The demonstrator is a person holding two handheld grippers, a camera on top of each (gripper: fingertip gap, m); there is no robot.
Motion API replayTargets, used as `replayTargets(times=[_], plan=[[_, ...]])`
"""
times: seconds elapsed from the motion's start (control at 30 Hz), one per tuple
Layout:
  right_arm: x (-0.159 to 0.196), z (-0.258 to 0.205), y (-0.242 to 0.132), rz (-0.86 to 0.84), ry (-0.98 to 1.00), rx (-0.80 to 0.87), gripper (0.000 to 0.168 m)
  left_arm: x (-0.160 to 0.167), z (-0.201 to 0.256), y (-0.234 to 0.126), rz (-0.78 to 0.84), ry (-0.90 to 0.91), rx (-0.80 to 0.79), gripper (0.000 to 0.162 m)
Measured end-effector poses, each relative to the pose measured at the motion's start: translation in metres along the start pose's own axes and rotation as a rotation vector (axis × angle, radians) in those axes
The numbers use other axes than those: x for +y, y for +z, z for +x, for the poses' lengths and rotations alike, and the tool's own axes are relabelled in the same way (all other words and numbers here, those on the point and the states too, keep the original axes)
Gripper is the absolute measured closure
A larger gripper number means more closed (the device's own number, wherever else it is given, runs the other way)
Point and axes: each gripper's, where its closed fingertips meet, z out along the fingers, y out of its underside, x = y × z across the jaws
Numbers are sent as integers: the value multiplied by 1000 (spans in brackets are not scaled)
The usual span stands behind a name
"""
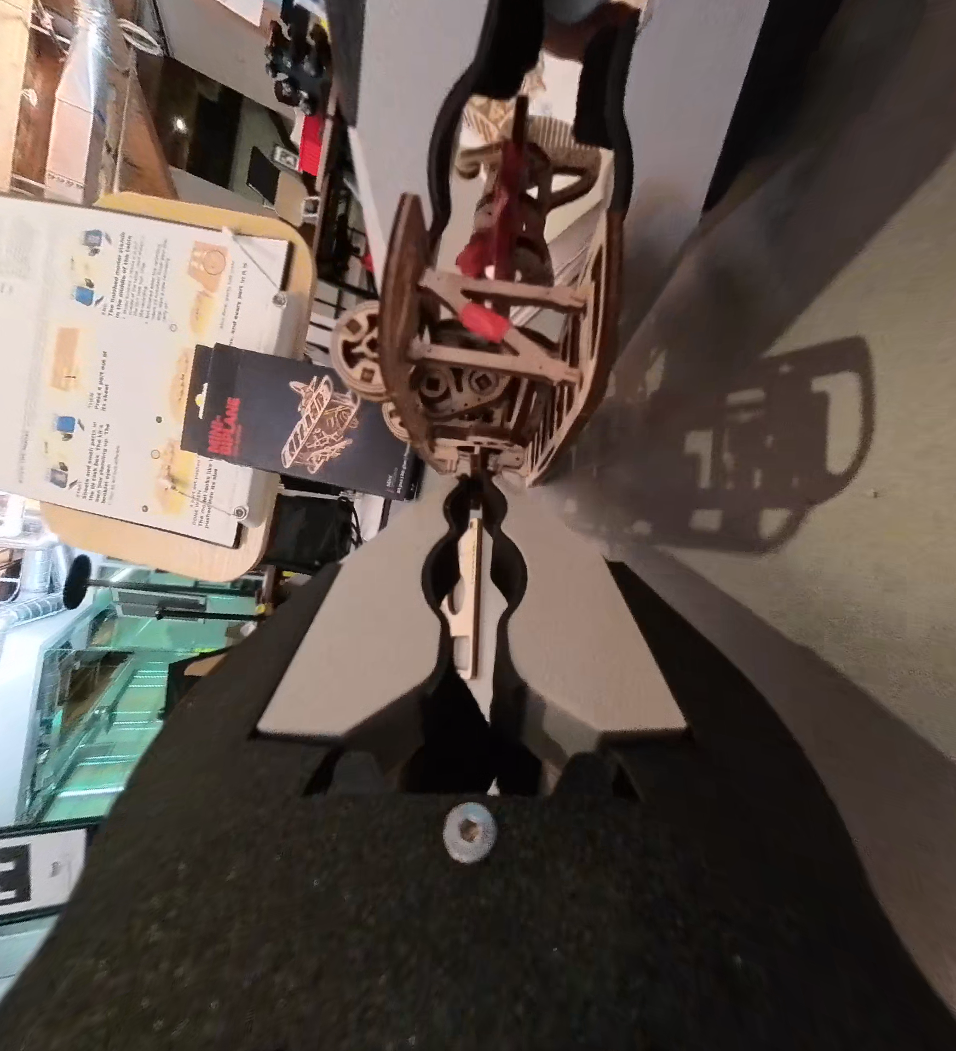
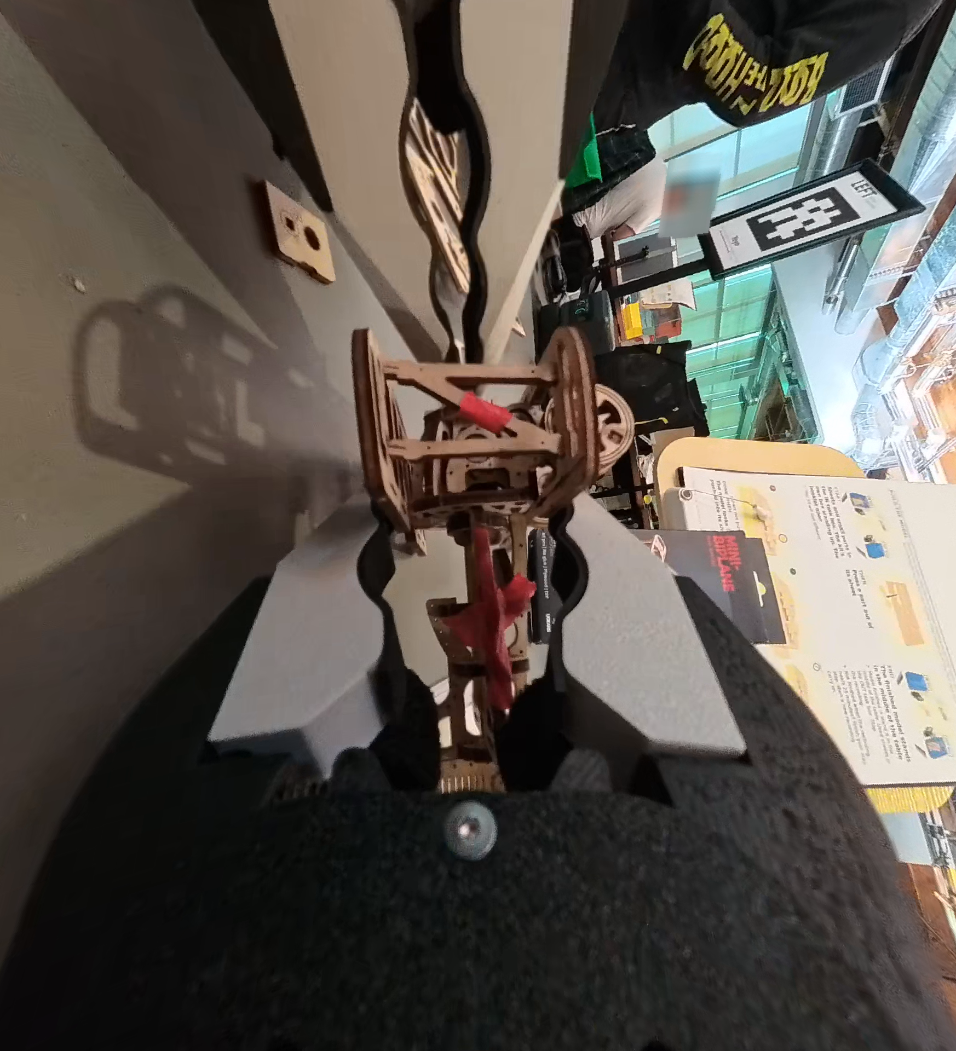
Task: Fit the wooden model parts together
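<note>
The wooden biplane model hangs in the air between the two grippers, with bits of red tape on its struts. My right gripper is shut on the model, its fingers along the fuselage behind the wings. It shows at the top of the left wrist view. My left gripper is shut on a thin flat wooden part, held edge-on. Its tips almost touch the model's front. In the right wrist view the left gripper comes from the top with the flat part.
The grey table lies below and bears the model's shadow. A small wooden offcut with two holes lies on it. A dark kit box and an instruction sheet stand beside it. A person in a dark shirt is nearby.
</note>
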Motion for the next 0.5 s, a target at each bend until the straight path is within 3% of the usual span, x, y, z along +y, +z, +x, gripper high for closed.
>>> replayTargets(times=[0.5], plan=[[-1, 0, 1, -33, -74, 20, 115, -1, 2, -4, -58, 67, -31, 162]])
